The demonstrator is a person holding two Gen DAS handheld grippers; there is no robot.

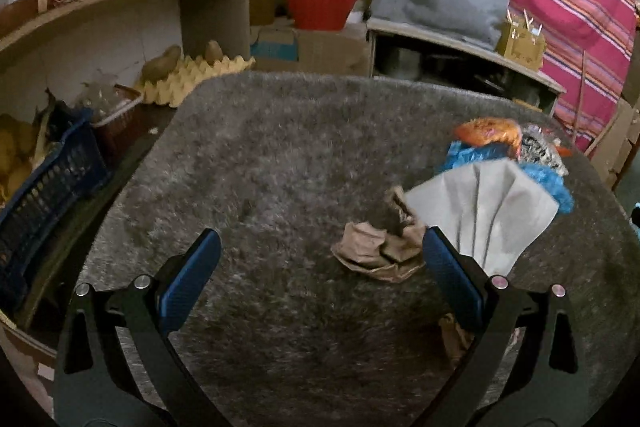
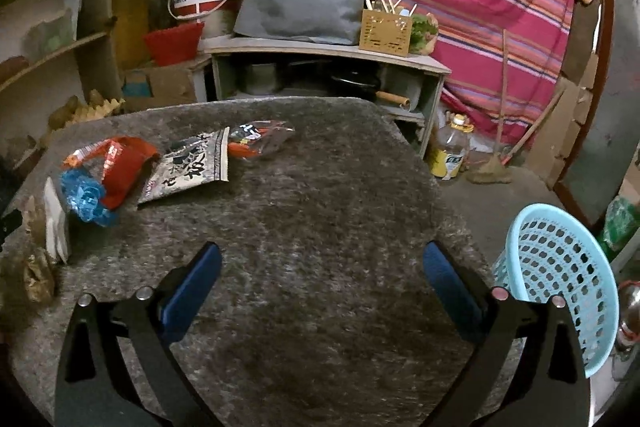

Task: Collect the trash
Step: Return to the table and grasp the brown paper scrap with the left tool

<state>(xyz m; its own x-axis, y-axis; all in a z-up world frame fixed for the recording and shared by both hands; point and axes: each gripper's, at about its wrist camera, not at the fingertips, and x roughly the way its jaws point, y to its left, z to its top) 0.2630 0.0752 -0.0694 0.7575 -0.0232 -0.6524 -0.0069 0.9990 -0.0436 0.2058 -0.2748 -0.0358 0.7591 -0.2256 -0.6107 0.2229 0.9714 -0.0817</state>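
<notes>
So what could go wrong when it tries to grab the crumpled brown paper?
The left gripper is open, and the crumpled brown paper sits by its right finger, off-centre, so closing might just nudge it. The white napkin touches that paper and could get dragged along. The light blue basket stands off the shaggy grey mat's right edge, so carried trash could drop short.

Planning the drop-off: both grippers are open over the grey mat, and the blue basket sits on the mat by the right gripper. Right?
Not quite. The right wrist view shows the blue basket off the mat, beside its right edge. Both the left gripper and right gripper are open.
</notes>
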